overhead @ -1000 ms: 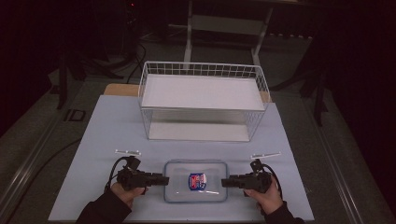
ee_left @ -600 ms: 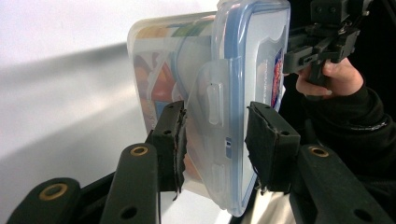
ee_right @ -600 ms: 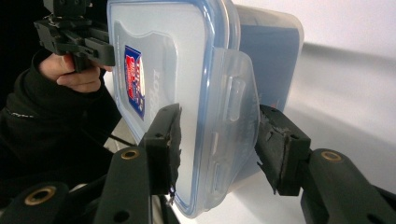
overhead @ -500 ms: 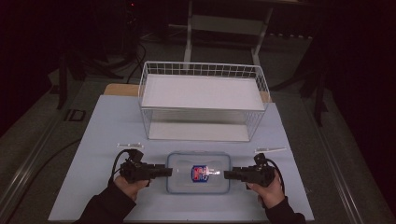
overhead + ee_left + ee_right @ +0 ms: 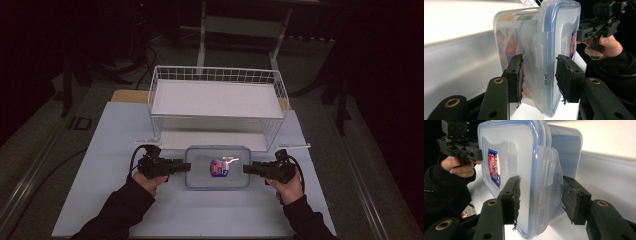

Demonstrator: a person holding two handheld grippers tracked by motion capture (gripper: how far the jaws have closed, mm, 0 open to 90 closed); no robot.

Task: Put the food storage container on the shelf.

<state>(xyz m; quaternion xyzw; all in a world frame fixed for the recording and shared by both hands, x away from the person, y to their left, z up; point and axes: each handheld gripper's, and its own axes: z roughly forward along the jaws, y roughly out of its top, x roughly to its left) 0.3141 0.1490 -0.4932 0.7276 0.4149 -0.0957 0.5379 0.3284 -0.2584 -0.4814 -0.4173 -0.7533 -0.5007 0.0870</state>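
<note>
A clear plastic container (image 5: 217, 167) with a blue-rimmed lid and a red and blue label sat near the front edge of the tabletop (image 5: 100, 150), roughly midway along it and just in front of the white wire basket (image 5: 216, 102) that stood toward the far edge. The left gripper (image 5: 186, 166) met the container's left end and the right gripper (image 5: 247, 169) its right end, each held level in a hand, so the box was caught between them. In the left gripper view the two black jaws straddled the container's (image 5: 536, 50) end clasp, one pad against the clear body, the other against the lid side, and they looked closed onto it. In the right gripper view the jaws stood either side of the opposite clasp of the container (image 5: 531, 170); the pad on the lid side lay against the lid, while the other pad seemed to sit just off the body, so whether that grip was firm could not be told. Coloured contents showed through the clear wall. The basket's floor was white and bare.
</note>
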